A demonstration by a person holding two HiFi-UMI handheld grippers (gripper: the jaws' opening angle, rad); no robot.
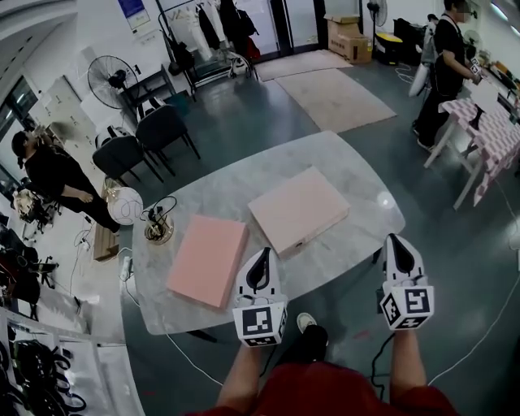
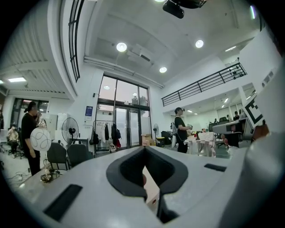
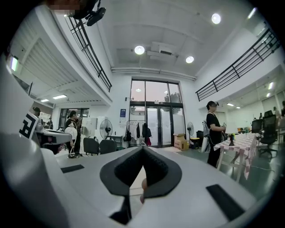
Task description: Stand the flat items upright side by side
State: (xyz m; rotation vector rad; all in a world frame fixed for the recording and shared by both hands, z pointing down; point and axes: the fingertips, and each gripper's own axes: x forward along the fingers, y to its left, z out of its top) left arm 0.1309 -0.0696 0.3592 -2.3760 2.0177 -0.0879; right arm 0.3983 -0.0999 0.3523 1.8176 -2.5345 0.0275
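Pink boxes: 2 flat, left box (image 1: 209,260), right box (image 1: 298,209) | left claw (image 1: 262,254), right claw (image 1: 396,242): both seemingly closed, empty

Ceiling lamps (image 3: 139,50) above the table (image 1: 219,191) are casting bright, even light; glare is glinting on its right end; gripper views are curving into black corners.

Left gripper view: shows only a sliver of a pink box (image 2: 151,189) through the gap under the left tongs (image 2: 144,149); hides the rest behind the casing. Right gripper view: same, a pale strip (image 3: 136,181) under the right tongs (image 3: 142,149), too little to name. Head view: crops both forearms (image 1: 240,375) at the bottom edge; leaves the poster (image 1: 134,11) print unreadable.
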